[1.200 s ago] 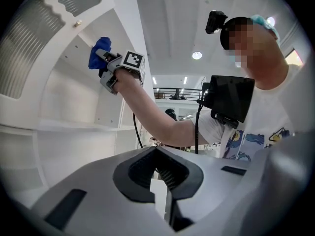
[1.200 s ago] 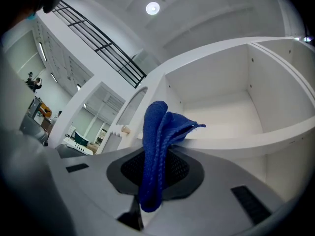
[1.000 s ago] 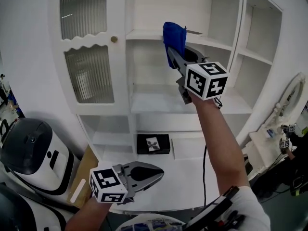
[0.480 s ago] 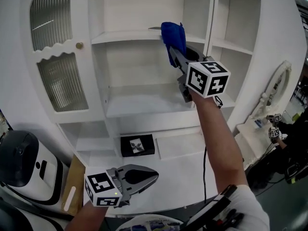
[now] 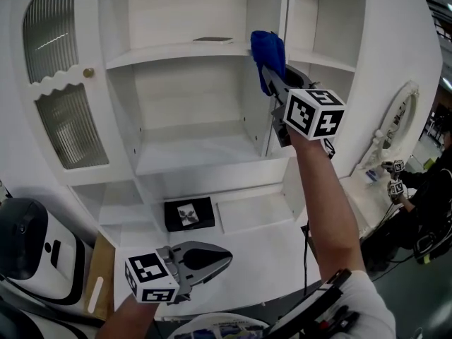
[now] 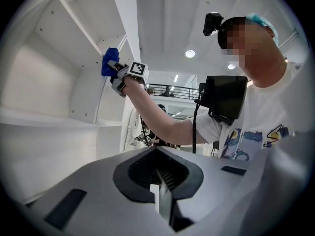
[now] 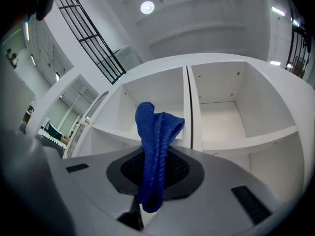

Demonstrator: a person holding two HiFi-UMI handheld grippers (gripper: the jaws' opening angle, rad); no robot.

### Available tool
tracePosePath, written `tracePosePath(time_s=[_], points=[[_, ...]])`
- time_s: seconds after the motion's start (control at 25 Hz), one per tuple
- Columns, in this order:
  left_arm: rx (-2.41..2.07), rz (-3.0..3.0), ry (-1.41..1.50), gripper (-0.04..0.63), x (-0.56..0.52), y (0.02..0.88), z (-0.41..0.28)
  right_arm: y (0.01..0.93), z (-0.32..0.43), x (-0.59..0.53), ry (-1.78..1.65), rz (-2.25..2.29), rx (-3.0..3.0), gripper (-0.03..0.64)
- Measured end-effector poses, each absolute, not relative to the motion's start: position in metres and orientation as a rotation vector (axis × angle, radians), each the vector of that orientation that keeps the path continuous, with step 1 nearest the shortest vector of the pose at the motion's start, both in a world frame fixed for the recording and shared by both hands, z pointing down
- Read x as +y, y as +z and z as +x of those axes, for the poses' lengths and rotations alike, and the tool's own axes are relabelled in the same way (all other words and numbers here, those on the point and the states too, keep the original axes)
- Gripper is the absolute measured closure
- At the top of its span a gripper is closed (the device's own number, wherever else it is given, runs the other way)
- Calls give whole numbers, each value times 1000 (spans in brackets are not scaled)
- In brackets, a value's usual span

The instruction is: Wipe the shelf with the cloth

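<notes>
Upper left of head view: cabinet door [image 5: 60, 83] with ribbed glass and a small round knob [image 5: 88, 72]. Lower left corner: white rounded machine [image 5: 28, 249] with a dark top.

Bottom centre-left: left gripper [image 5: 227, 258] held low in front of the cabinet's base, marker cube [image 5: 150, 277] toward the camera. In its own view the left gripper [image 6: 160, 200] is clenched, jaws pressed together with nothing between them, pointing up past the shelving.

Centre: small black box [image 5: 188, 213] lies on the lowest white surface. Above it is the middle shelf [image 5: 191, 154], bare. Upper shelf [image 5: 176, 50] carries a thin flat dark item [image 5: 212, 39] near its right half; can't tell what it is.

Centre-right, upper part of frame: blue cloth [image 5: 268, 51] sits at the right end of the upper shelf's front edge, against the vertical divider [image 5: 281, 6]. Whether it actually touches the edge can't be told. Right gripper [image 5: 272, 76] is raised on an outstretched arm, cube [image 5: 316, 113] facing the camera. In its own view the right gripper [image 7: 147, 200] is grasping the cloth [image 7: 155, 141], which stands up bunched out of the jaws.

Right of the divider: narrower compartment with its own shelf [image 5: 318, 61]. Far right: oval white mirror frame [image 5: 392, 129].
</notes>
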State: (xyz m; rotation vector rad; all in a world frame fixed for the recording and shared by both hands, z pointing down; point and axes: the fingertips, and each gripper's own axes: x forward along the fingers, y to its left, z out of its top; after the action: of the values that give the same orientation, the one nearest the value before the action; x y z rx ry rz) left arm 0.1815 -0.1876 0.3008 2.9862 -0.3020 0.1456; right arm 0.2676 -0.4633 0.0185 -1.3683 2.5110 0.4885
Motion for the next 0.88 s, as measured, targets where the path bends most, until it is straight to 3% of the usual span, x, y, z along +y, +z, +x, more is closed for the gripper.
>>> tracePosePath(time_s=[0.88], points=[[-334,2954,141,592,-189,314,211,69,319,-481,402,-1423,2516,548]])
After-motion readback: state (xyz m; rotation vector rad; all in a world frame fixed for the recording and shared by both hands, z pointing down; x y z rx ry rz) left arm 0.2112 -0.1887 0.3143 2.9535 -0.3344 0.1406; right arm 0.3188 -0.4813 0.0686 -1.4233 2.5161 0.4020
